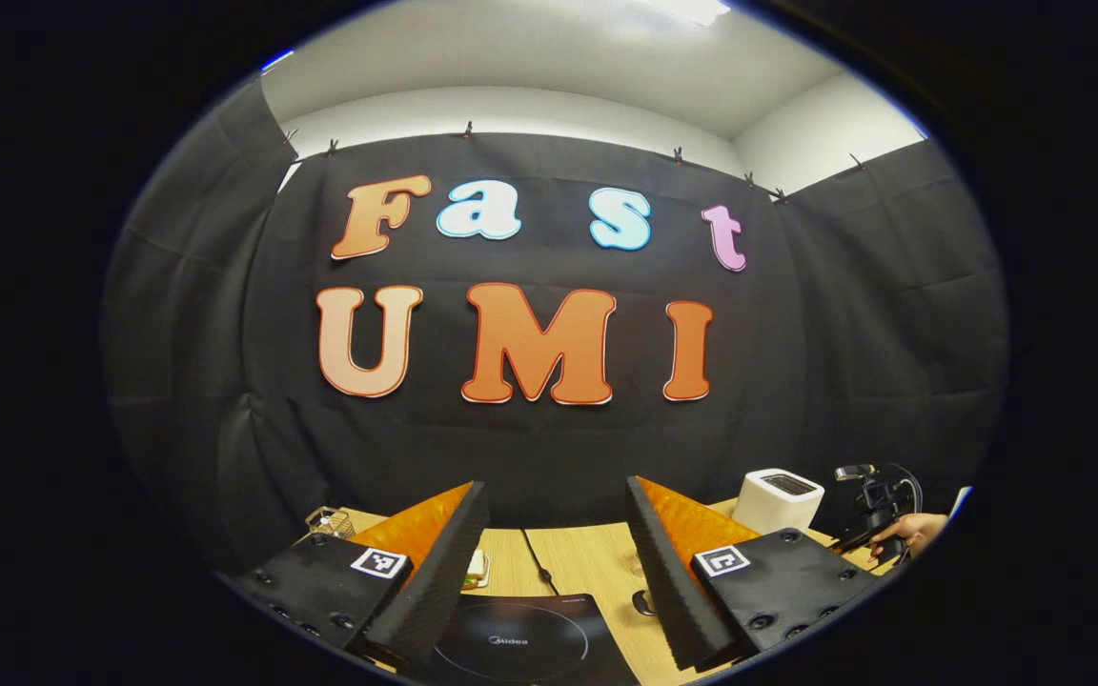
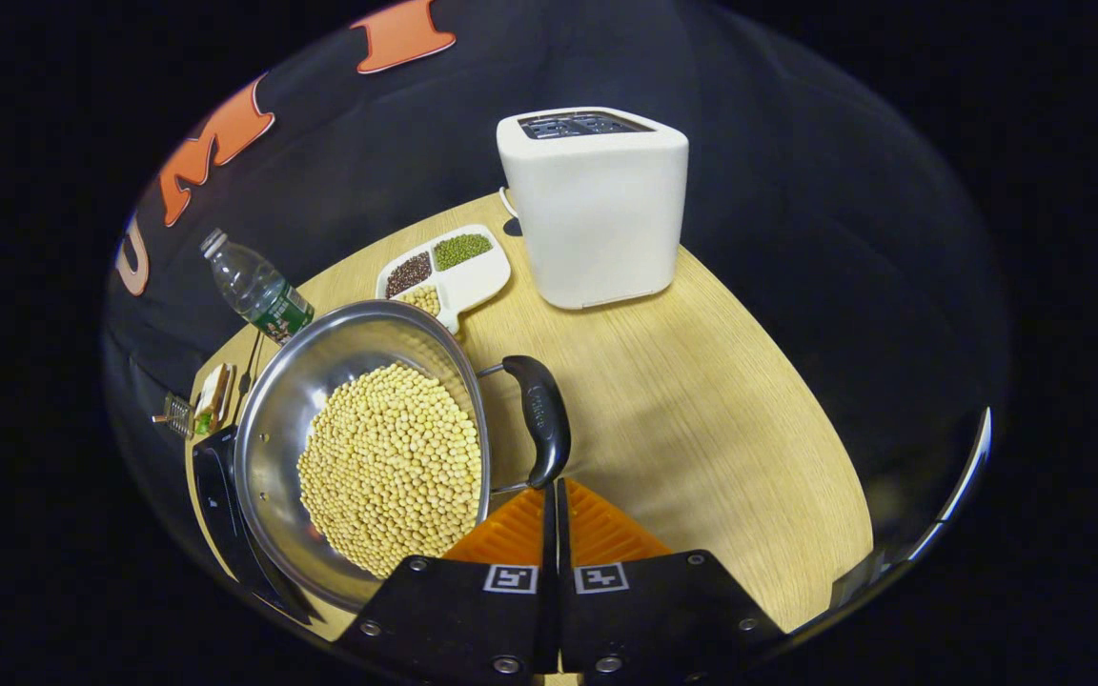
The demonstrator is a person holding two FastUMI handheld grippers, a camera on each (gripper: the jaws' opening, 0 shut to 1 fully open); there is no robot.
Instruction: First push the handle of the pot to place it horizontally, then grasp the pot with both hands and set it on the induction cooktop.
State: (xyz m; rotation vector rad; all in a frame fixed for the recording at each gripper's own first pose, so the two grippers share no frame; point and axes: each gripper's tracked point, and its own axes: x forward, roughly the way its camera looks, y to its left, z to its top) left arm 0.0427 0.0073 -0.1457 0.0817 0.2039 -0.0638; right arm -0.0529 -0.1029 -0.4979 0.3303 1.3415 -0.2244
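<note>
The pot [image 2: 358,448], a steel pan full of pale yellow beans [image 2: 389,467], is sitting toward the left edge of the wooden table [image 2: 701,419] in the right gripper view, its far side lying partly over the black induction cooktop [image 2: 215,505]. Its black handle [image 2: 541,415] is standing on the rim nearest the right gripper [image 2: 550,491], running across the view. That gripper is holding its two fingers pressed together with nothing between them, their tips just beside the lower end of the handle; whether they are touching it cannot be told.

Behind the pot a divided white dish [image 2: 449,267] of dark, green and pale grains is lying near the table's far edge, with a white toaster [image 2: 597,205] standing to its right and a plastic water bottle [image 2: 255,286] tilting at the far left corner.

In the left gripper view, the left gripper [image 1: 557,562] is hovering with fingers spread wide apart, gripping nothing, above the cooktop [image 1: 520,643]. At the right edge of the table [image 1: 597,562] a hand [image 1: 906,534] is resting beside the toaster [image 1: 778,497].
</note>
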